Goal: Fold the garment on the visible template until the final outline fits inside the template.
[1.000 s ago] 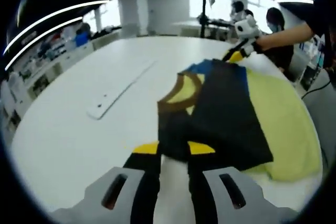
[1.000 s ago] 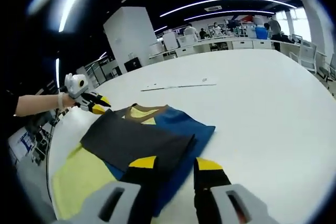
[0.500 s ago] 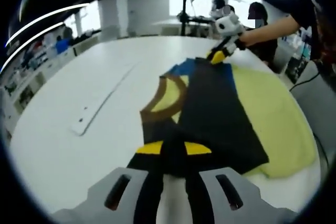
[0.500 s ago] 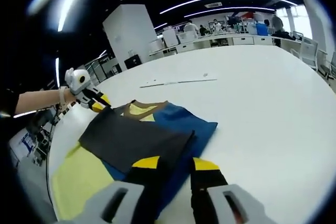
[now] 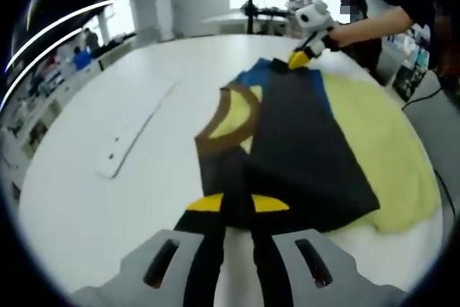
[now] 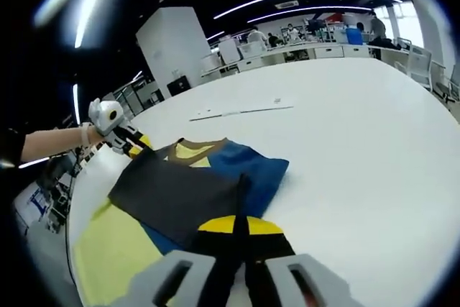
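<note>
A wide white table (image 6: 374, 149) stood in an open workroom with desks and people far behind. On it lay the garment (image 5: 287, 141), blue and dark grey with a brown-trimmed neckline, resting partly over the yellow-green template (image 5: 381, 156) and already doubled into a dark panel. The left gripper (image 5: 237, 206) pinched the garment's near corner, jaws closed on cloth; the right gripper (image 6: 241, 226) likewise clamped the opposite corner. Judging by the outline, blue cloth and the neckline spilled past the template's edge, so at least one more fold seemed needed. A pale strip (image 5: 136, 131) lay apart on the table. The template's far side was covered by cloth.
</note>
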{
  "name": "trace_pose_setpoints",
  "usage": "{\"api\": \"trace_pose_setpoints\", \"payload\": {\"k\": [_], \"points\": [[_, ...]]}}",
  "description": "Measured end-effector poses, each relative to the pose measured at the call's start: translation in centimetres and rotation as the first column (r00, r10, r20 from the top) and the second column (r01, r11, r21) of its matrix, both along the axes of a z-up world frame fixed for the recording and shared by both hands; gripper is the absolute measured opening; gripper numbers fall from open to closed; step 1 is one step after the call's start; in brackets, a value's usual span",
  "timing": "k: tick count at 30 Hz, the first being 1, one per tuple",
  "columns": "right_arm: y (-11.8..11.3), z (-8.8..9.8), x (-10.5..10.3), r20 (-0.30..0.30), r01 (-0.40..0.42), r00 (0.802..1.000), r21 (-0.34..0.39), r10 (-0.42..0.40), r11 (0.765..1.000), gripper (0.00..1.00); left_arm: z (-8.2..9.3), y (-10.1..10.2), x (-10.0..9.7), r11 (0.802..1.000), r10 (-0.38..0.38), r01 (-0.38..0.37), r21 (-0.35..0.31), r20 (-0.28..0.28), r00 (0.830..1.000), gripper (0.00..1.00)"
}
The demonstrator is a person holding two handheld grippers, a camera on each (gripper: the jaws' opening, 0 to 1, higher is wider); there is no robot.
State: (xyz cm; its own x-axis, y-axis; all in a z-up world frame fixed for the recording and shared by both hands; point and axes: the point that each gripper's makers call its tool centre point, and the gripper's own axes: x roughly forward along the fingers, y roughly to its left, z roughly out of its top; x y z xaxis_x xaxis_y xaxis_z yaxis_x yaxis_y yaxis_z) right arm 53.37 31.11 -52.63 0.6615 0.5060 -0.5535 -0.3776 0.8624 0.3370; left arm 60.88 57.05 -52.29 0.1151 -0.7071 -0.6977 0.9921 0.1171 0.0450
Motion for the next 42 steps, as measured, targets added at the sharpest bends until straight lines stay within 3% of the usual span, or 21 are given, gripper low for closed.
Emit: {"api": "trace_pose_setpoints", "payload": {"k": [12,17,20,25,31,36,42], "points": [[0.1,0.0,-0.3,-0.007,-0.003,1.0,0.006,0.003,1.0,0.0,-0.8,-1.0,-0.1,0.997,-0.059,0.057,0.059,0.024,0.998,0.09],[0.1,-0.1,-0.3,-0.008,-0.003,1.0,0.003,0.003,1.0,0.0,-1.0,-1.1,-1.1,0.986,-0.141,0.138,0.096,0.024,0.99,0.0],[0.3,-0.1,-0.5,-0.008,-0.001,1.0,0.002,0.001,1.0,0.0,-1.0,-1.1,-1.1,0.985,-0.143,0.14,0.104,0.028,0.989,0.0],[0.5,0.0,-0.7,-0.009,0.006,1.0,0.007,-0.006,1.0,0.0,-1.0,-1.0,-1.1,0.988,-0.12,0.118,0.104,0.014,0.993,0.0],[0.5,0.3,-0.8,-0.003,0.001,1.0,0.003,-0.001,1.0,0.0,0.0,0.0,-0.4,0.999,-0.008,0.009,0.053,-0.02,1.0,0.0],[0.5,0.4,-0.8,-0.002,0.001,1.0,0.001,-0.001,1.0,0.0,1.6,1.1,0.4,0.994,0.098,-0.101,-0.043,-0.062,0.993,0.0],[0.5,0.4,-0.8,-0.007,0.005,1.0,0.003,-0.005,1.0,0.0,2.0,2.9,0.7,0.983,0.158,-0.166,-0.078,-0.089,0.983,0.0]]}}
